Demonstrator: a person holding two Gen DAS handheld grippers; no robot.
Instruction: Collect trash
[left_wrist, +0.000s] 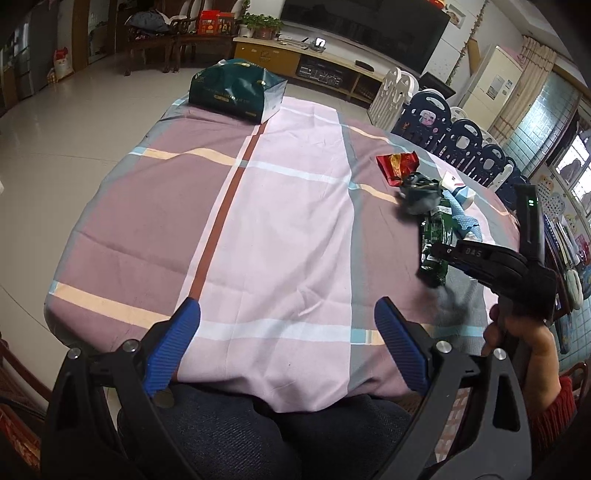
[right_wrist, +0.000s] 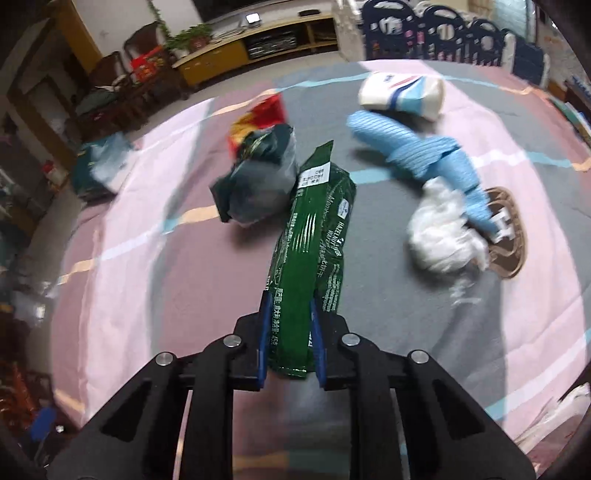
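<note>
While our right gripper (right_wrist: 290, 341) clamps the long green foil wafer wrapper (right_wrist: 314, 236), which points to twelve o'clock over the striped pink tablecloth (left_wrist: 258, 221), we lift straight, sparing the crumpled dark bag (right_wrist: 258, 177) at eleven; our left gripper (left_wrist: 288, 347) gapes empty

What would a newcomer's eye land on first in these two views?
The green wrapper, pinched at its near end by the right gripper in the middle of the right wrist view. Just beyond it, litter is clustered on the plaid tablecloth: a dark crumpled bag, a blue cloth and a white wad. In the left wrist view the left gripper stands open and empty over the near table edge, and a green bag sits at the far end.
</note>
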